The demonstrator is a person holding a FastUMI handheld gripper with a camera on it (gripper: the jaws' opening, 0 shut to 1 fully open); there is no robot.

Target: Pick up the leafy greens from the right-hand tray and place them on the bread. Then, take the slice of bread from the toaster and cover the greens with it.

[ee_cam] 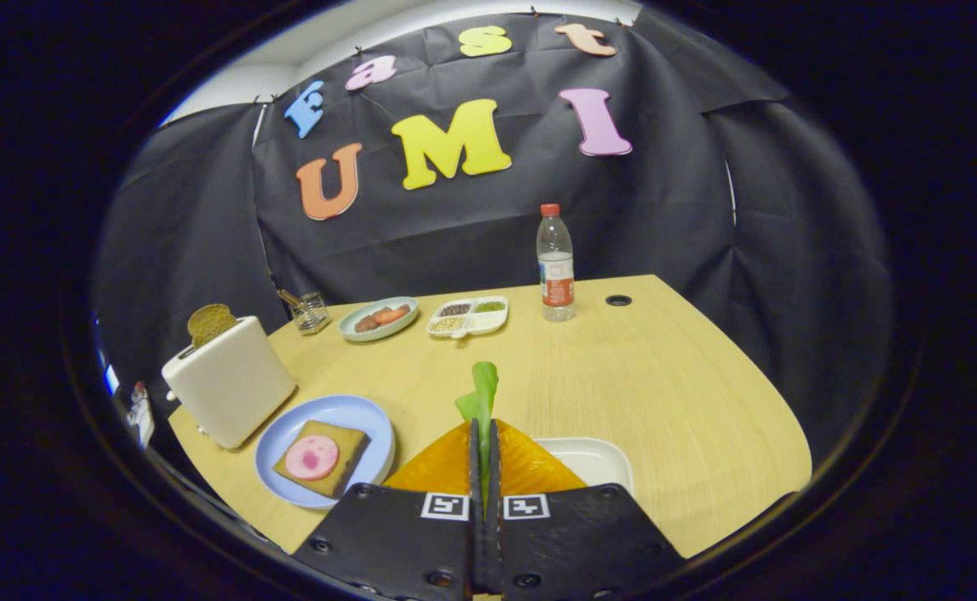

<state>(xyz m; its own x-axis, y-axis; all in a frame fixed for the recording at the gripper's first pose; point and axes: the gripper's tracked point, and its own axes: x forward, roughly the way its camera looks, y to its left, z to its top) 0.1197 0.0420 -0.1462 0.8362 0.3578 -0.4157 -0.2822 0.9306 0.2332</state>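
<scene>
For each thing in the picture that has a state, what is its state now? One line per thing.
claw: shut on the leafy greens, lifted above the table
leafy greens: held between the fingers, tip sticking up
toaster: a bread slice sticking up from its slot
bread on blue plate: lying flat, pink round slice on top, no greens yet
white tray: partly hidden behind the claw
water bottle: upright, capped

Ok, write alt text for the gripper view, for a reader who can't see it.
The gripper is shut on a leafy green above a wooden table. Ahead to its left, a blue plate holds bread topped with a pink slice, beside a white toaster with a bread slice sticking up.
</scene>
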